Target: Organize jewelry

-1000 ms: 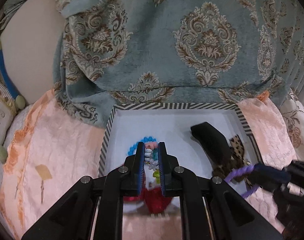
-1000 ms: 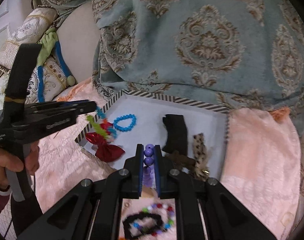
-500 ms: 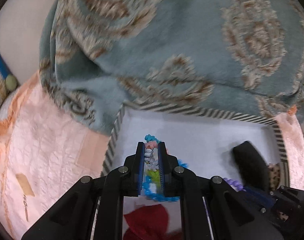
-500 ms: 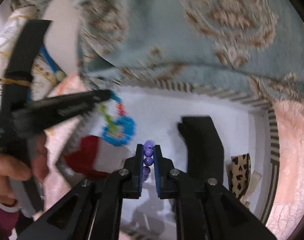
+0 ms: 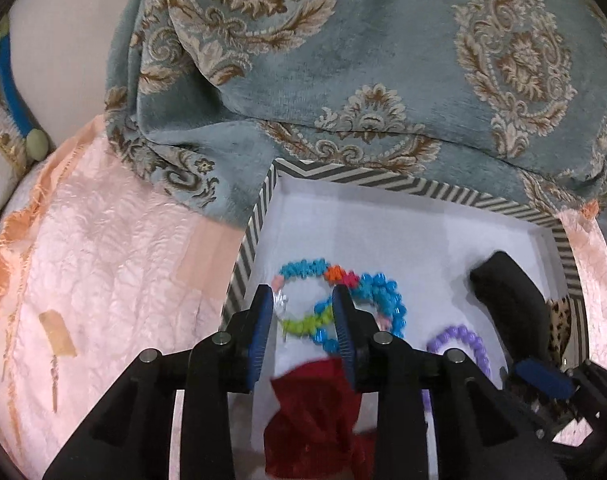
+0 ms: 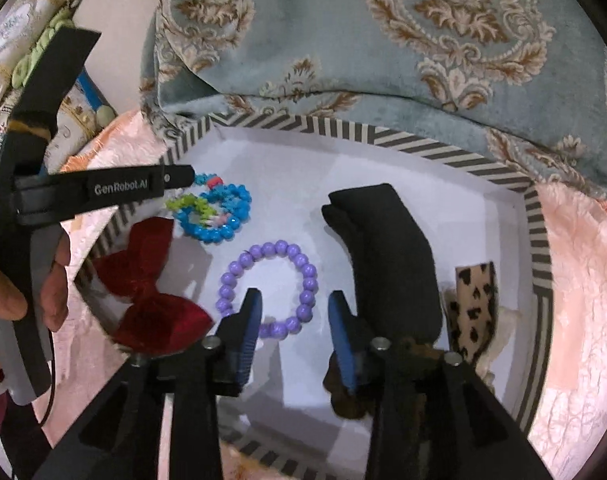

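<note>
Jewelry: purple bracelet [image 6: 269, 286] and multicolour bracelet [image 5: 323, 308] lie in striped tray [image 6: 539, 240].
Left gripper [image 5: 303, 312]: just parted, empty.
Right gripper [image 6: 293, 312]: just parted, empty.
Risk: withdrawing pads could snag beads.

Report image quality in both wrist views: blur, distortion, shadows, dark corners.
Left wrist: sharp on the bracelets in the tray, the red bow smeared at the bottom; fisheye bends the tray rim; black corners. Right wrist: crisp throughout; the purple bracelet and black pouch cast soft shadows; same bending and dark corners.
</note>
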Available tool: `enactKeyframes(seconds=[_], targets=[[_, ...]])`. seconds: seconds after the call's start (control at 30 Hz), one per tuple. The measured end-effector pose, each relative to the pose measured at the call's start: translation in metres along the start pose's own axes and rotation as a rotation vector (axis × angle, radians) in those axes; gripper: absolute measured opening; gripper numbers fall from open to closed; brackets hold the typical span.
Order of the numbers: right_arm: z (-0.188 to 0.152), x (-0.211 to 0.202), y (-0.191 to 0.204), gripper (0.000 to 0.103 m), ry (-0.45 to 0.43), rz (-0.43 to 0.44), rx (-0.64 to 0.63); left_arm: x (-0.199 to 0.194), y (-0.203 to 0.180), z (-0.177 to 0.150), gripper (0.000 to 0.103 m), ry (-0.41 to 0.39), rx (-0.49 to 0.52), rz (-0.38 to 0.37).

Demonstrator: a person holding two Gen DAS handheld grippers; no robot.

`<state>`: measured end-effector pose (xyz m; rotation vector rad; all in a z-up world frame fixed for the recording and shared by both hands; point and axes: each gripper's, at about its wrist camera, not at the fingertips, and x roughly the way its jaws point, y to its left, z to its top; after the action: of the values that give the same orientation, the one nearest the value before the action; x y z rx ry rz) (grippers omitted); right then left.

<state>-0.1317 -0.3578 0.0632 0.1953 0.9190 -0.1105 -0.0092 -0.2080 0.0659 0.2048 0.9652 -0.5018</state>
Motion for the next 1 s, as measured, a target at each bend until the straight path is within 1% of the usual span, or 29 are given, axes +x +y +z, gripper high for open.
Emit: enactKeyframes(seconds=[0.2,0.33,0.47,0.57,0.7,0.87,1.0], targets=[[-0.019,-0.028,-0.002,0.041,-0.042,-0.017,0.028,-0.027,-0.006,-0.023,0.014,-0.017,0.012,0.021],[-0.033,-0.043,-0.003,0.048,-0.067,-0.04,0.044,-0.042,-0.011,-0.044,0.014,-0.023,0.015,0.017],[-0.048,-0.058,-0.001,0.049,-0.084,-0.072,0.041,-0.059,-0.016,-0.065,0.014,-0.027,0.013,0.015],[-0.06,-0.072,0.001,0.049,-0.099,-0.092,0.037,-0.071,-0.02,-0.083,0.014,-0.039,0.027,0.038],[-0.079,-0.091,-0.002,0.051,-0.109,-0.088,0.06,-0.081,-0.023,-0.104,0.014,-0.028,0.023,0.042],[-0.1,-0.109,-0.001,0.052,-0.121,-0.101,0.068,-0.099,-0.029,-0.124,0.014,-0.062,0.038,0.071],[-0.116,-0.123,-0.004,0.053,-0.127,-0.1,0.083,-0.112,-0.035,-0.139,0.014,-0.08,0.047,0.074]])
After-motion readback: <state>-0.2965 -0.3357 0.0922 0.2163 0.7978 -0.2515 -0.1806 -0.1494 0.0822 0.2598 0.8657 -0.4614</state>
